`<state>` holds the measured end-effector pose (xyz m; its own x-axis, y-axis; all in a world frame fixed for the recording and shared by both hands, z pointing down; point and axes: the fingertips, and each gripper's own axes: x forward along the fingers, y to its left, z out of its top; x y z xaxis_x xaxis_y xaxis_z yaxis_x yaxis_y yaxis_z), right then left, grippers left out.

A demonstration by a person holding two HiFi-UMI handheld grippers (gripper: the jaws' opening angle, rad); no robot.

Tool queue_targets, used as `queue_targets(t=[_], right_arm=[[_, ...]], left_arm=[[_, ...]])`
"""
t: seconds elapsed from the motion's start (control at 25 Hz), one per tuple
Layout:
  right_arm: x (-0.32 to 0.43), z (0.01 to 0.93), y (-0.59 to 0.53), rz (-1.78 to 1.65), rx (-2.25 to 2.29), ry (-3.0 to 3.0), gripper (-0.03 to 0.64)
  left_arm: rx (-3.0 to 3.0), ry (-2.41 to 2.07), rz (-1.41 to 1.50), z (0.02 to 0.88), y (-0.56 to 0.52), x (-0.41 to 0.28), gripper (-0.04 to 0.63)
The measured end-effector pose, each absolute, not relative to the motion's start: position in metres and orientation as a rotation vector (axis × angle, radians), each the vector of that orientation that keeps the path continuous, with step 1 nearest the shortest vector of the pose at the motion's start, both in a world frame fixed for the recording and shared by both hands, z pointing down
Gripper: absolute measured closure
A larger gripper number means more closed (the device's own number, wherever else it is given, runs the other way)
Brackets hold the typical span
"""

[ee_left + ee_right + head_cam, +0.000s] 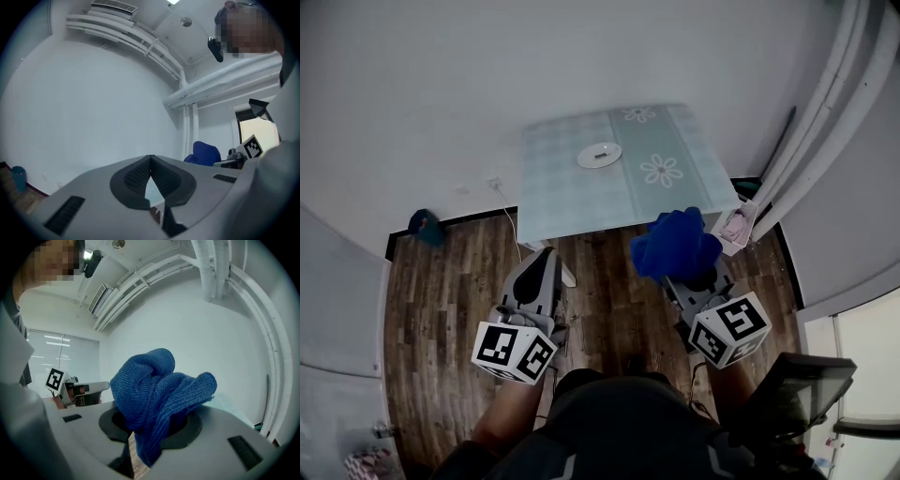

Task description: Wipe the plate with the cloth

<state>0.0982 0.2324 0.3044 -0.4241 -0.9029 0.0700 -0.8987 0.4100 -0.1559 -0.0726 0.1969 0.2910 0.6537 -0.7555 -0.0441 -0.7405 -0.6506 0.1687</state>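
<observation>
One plate (599, 154) on a pale floral table (553, 192) — wood floor (450, 300) below

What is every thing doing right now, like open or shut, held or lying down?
left gripper: shut, nothing in it.
right gripper: shut on the cloth.
cloth: bunched up, held in the air, not on the plate.
plate: lying flat on the table, nothing touching it.
</observation>
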Motion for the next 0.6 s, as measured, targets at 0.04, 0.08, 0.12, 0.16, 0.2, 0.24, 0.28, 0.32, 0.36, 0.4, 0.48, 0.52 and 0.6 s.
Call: queue_targets(t=[0.04,0.08,0.12,0.16,0.2,0.24,0.28,0.32,0.36,0.4,0.48,0.52,0.6], right_arm=[[0.101,0.305,0.227,-0.267,-1.667,2.622,0.488],[0.102,0.305,0.222,-0.271,-1.662,2.625,0.488],[0.102,0.305,0.216,-0.275,-1.657,2.626,0.488],[0.102,0.305,0.211,-0.28,-1.653,2.626,0.488],[0.101,0.307,0.205,-0.285,-1.65,2.626,0.488],[0.1,0.308,0.199,-0.291,-1.648,2.627,0.488],[0.098,0.309,0.192,-0.296,-1.648,2.629,0.488],[0.095,0.31,0.185,-0.299,-1.648,2.632,0.488],[0.092,0.311,0.177,-0.299,-1.649,2.635,0.488],[0.089,0.311,0.169,-0.297,-1.651,2.636,0.488],[0.084,0.31,0.152,-0.289,-1.662,2.632,0.488],[0.081,0.309,0.144,-0.288,-1.67,2.628,0.488],[0.076,0.308,0.127,-0.287,-1.683,2.623,0.488]], left_arm=[[2.726,-1.25,-0.161,0.292,0.193,-0.071,0.586],[2.72,-1.255,-0.154,0.292,0.188,-0.07,0.586],[2.717,-1.26,-0.146,0.293,0.184,-0.07,0.586],[2.716,-1.263,-0.139,0.293,0.179,-0.07,0.586],[2.717,-1.264,-0.135,0.293,0.175,-0.071,0.586],[2.718,-1.263,-0.134,0.293,0.169,-0.071,0.586],[2.716,-1.261,-0.137,0.294,0.162,-0.073,0.586],[2.713,-1.258,-0.141,0.295,0.154,-0.074,0.586],[2.712,-1.253,-0.145,0.296,0.146,-0.077,0.586],[2.713,-1.247,-0.149,0.296,0.137,-0.079,0.586],[2.724,-1.232,-0.154,0.296,0.119,-0.082,0.586],[2.73,-1.223,-0.156,0.295,0.11,-0.083,0.586],[2.739,-1.205,-0.159,0.294,0.092,-0.088,0.586]])
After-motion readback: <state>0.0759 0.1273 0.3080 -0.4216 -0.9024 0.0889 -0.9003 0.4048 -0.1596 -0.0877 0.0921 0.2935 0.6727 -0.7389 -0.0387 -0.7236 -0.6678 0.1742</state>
